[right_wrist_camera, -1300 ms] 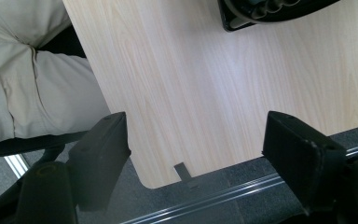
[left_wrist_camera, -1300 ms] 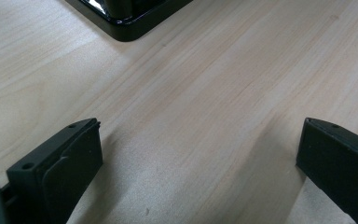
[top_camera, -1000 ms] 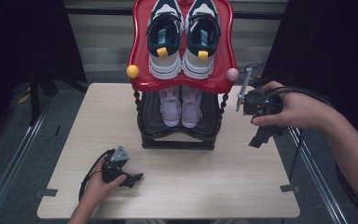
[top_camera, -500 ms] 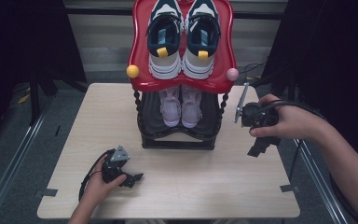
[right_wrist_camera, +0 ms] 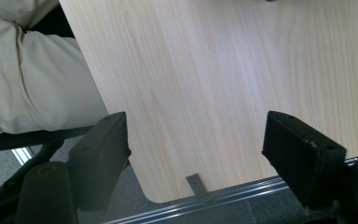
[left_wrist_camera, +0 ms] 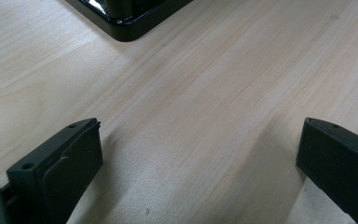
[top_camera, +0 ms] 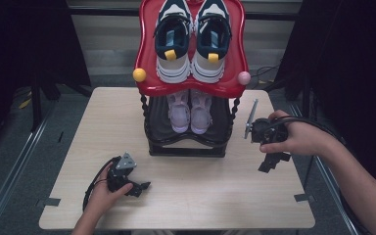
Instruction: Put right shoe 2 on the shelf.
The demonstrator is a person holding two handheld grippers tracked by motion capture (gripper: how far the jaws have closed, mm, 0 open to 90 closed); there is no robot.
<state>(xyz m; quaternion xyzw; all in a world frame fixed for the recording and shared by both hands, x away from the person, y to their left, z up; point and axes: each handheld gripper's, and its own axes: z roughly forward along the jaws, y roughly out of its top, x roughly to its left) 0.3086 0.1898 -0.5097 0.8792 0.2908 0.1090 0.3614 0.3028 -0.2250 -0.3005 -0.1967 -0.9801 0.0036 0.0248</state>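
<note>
The right gripper (top_camera: 270, 161) hangs above the right side of the table (top_camera: 225, 196), just beside the black-framed shoe rack (top_camera: 186, 147), held in the person's right hand (top_camera: 293, 139). In the right gripper view its jaws stand wide apart with nothing between them, pointing down at bare wood, the table's rounded corner and a strip of grey tape (right_wrist_camera: 196, 184) at the edge (a beige trouser leg (right_wrist_camera: 23, 84) shows past that edge). Compared with the earlier high views, this hand has come lower and sits closer to the tabletop.

The left gripper (top_camera: 139, 188) rests low over the table's near left part in the left hand (top_camera: 103, 188). Its jaws are likewise spread, empty, with plain wood between them and a corner of the rack's black base (left_wrist_camera: 126, 21) ahead in the left gripper view.

The rack stands at the middle of the table's far half. Its lower shelf holds a pair of pale lilac shoes (top_camera: 191, 110); its red top tray (top_camera: 149, 73) carries a pair of navy and white sneakers (top_camera: 193, 39). A yellow knob (top_camera: 139, 75) and a pink knob (top_camera: 244, 78) sit at the tray's front corners.
</note>
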